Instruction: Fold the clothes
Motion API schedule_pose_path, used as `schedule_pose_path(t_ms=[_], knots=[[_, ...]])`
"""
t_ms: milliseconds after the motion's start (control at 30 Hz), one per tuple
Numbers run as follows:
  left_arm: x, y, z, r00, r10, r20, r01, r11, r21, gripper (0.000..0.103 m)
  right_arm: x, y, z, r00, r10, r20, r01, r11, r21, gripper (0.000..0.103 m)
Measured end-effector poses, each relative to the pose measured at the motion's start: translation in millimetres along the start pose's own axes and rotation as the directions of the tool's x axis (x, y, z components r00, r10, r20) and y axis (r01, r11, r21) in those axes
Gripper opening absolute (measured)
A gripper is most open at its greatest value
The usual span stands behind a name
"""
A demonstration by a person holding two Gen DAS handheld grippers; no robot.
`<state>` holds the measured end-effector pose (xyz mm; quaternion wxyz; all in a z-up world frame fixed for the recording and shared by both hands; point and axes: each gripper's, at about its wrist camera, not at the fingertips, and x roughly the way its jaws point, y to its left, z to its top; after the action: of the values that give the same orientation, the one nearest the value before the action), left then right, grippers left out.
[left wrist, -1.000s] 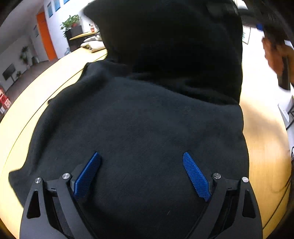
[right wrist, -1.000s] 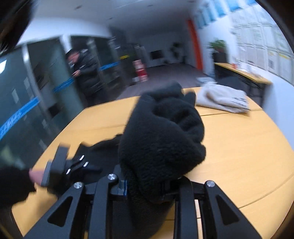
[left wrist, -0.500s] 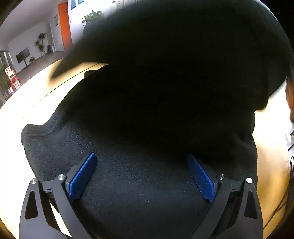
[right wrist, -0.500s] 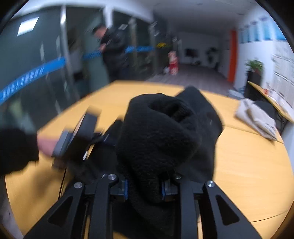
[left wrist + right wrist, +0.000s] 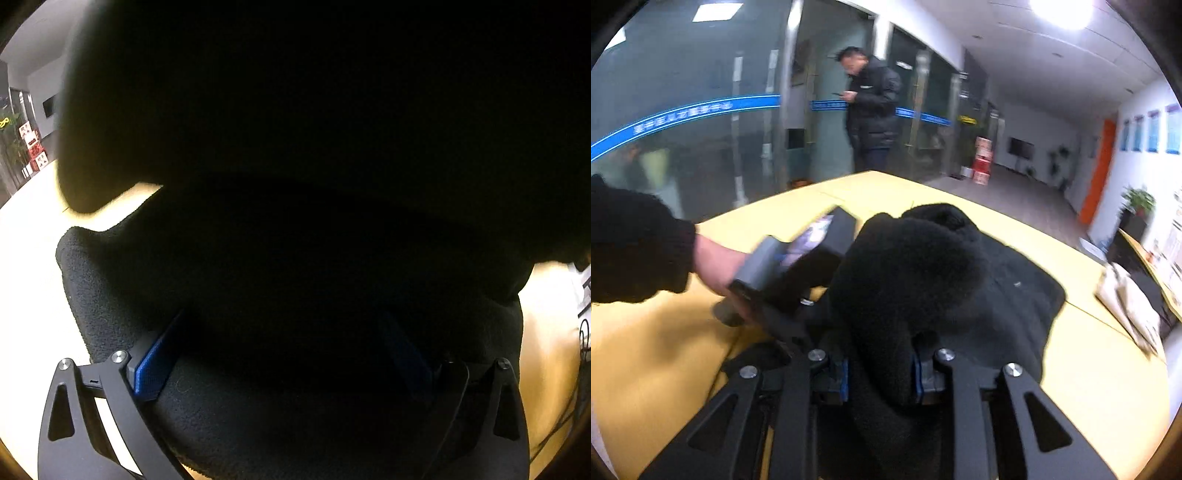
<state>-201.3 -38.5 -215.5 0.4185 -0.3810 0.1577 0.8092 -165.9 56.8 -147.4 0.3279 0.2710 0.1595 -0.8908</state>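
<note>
The left gripper (image 5: 280,354), its jaws opening wide over black cloth, is held by the left hand (image 5: 718,267) at nine o'clock of the right gripper (image 5: 881,373), which pinches a thick fold.

bystander (image 5: 873,107), potted plant (image 5: 1140,201), red boxes (image 5: 982,164)

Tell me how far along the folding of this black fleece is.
Midway. Done: the black fleece is spread on the yellow table. In hand: the right gripper is shut on a bunched part of it, carried over the flat part; the left gripper is opening, its pads clear of the cloth beneath. Left: lay that fold down and flatten it. The light garment is heaped at the table's far edge.
</note>
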Motion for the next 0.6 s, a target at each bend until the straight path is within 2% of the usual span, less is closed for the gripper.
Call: schedule_pose_path(t_ms=[100, 267, 400, 500, 600], knots=[[-2.9, 0.9, -1.0, 1.000, -0.013, 0.010, 0.013, 1.000, -0.011, 0.102, 20.1, 0.3, -14.8, 0.997, 0.059, -0.050, -0.058, 0.998, 0.020, 0.024], [-14.3, 4.6, -3.9, 1.000, -0.011, 0.020, 0.012, 0.999, -0.036, 0.100, 28.2, -6.6, -9.3, 0.994, 0.102, -0.049, -0.102, 0.995, 0.003, 0.025], [-43.4, 21.6, -13.6, 0.998, 0.026, 0.059, -0.017, 0.989, -0.148, 0.100, 18.6, -6.7, -14.6, 0.994, 0.110, -0.021, -0.111, 0.993, -0.047, 0.025], [-79.9, 32.7, -29.4, 0.990, 0.091, 0.112, -0.056, 0.958, -0.280, 0.100, 17.5, 8.2, -14.4, 0.992, 0.123, 0.000, -0.122, 0.987, -0.102, 0.025], [-117.2, 54.4, -40.1, 0.966, 0.169, 0.198, -0.066, 0.896, -0.438, 0.100, 28.4, 25.6, -11.0, 0.990, 0.142, 0.002, -0.139, 0.973, -0.185, 0.025]])
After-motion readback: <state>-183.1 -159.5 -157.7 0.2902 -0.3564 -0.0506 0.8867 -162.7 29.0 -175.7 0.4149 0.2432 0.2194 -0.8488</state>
